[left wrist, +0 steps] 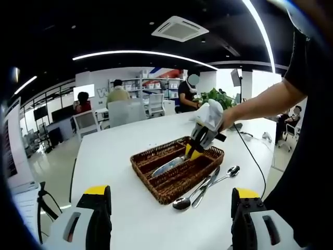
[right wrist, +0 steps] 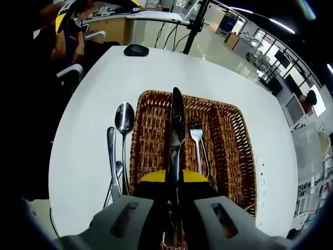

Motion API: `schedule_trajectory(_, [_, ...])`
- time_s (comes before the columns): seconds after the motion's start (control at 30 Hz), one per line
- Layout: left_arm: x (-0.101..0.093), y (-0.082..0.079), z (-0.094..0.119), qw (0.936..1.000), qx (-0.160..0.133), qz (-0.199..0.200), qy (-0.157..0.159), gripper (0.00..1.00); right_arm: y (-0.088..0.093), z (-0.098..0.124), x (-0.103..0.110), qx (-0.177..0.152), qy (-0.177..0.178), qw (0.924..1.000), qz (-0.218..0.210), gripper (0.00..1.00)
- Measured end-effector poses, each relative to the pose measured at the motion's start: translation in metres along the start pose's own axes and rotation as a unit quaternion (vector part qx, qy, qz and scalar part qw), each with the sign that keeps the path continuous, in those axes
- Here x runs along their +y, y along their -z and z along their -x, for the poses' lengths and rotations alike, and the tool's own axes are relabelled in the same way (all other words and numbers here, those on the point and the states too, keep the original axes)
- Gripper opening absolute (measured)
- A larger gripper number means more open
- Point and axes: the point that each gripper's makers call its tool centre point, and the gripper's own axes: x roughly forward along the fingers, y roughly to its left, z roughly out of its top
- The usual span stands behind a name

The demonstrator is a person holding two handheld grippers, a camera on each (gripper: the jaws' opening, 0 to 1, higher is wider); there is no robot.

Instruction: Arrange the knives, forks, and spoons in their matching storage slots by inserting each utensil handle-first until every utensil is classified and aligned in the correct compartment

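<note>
My right gripper (right wrist: 174, 188) pinches a knife (right wrist: 177, 135) by its handle, blade pointing away over the basket (right wrist: 229, 140) | a fork (right wrist: 197, 146) lies in the basket | spoons (right wrist: 124, 130) lie on the table (right wrist: 88, 151) beside it | my left gripper (left wrist: 169, 219) is spread wide, holding nothing.

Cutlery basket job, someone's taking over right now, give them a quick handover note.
Right gripper: shut on a knife, held over the wicker basket.
Left gripper: open, holding nothing, hovering back from the basket.
Done: one fork lies in a basket compartment.
Left: lower the knife into its slot, then sort the spoons and the other utensil lying on the white table beside the basket.
</note>
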Motion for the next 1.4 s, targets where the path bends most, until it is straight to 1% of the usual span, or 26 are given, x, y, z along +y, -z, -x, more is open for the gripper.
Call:
schedule_trajectory(0.13, [0.001,0.003,0.003,1.0000,0.004,0.004,-0.006,1.00,0.006,-0.005,0.001,0.005,-0.003,1.0000,-0.003,0.04])
schedule_trajectory(0.27, [0.002,0.003,0.005,0.9999,0.000,0.006,-0.011,1.00,0.016,-0.010,0.004,0.013,-0.010,0.9998,-0.007,0.04])
schedule_trajectory(0.4, [0.004,0.005,0.008,0.9998,0.001,0.009,-0.015,1.00,0.020,-0.016,0.009,0.016,-0.013,0.9998,-0.006,0.04])
schedule_trajectory(0.53, [0.007,0.005,0.011,0.9997,-0.001,0.012,-0.022,1.00,0.024,-0.026,0.009,0.020,-0.016,0.9995,-0.017,0.04])
schedule_trajectory(0.73, [0.011,0.006,0.013,0.9993,-0.002,0.014,-0.036,1.00,0.034,-0.042,0.014,0.037,-0.025,0.9989,-0.016,0.04])
schedule_trajectory(0.9, [0.012,0.009,0.013,0.9990,-0.001,0.023,-0.038,1.00,0.033,-0.049,0.012,0.035,-0.022,0.9990,-0.016,0.04])
schedule_trajectory(1.03, [0.013,0.009,0.012,0.9992,0.003,0.018,-0.036,1.00,0.035,-0.053,0.009,0.039,-0.017,0.9991,-0.009,0.04])
schedule_trajectory(1.13, [0.017,0.010,0.013,0.9990,0.005,0.016,-0.041,1.00,0.036,-0.056,0.012,0.038,-0.022,0.9990,-0.007,0.05])
schedule_trajectory(1.17, [0.018,0.010,0.013,0.9989,0.006,0.016,-0.044,1.00,0.038,-0.058,0.014,0.041,-0.025,0.9988,0.003,0.05])
schedule_trajectory(1.27, [0.018,0.011,0.014,0.9987,0.003,0.022,-0.045,1.00,0.037,-0.057,0.012,0.041,-0.028,0.9987,-0.009,0.05])
schedule_trajectory(1.37, [0.016,0.014,0.013,0.9988,0.006,0.021,-0.045,1.00,0.038,-0.056,0.014,0.041,-0.028,0.9988,0.006,0.06])
schedule_trajectory(1.4, [0.016,0.014,0.013,0.9988,0.007,0.021,-0.045,1.00,0.037,-0.056,0.014,0.036,-0.027,0.9988,0.020,0.06])
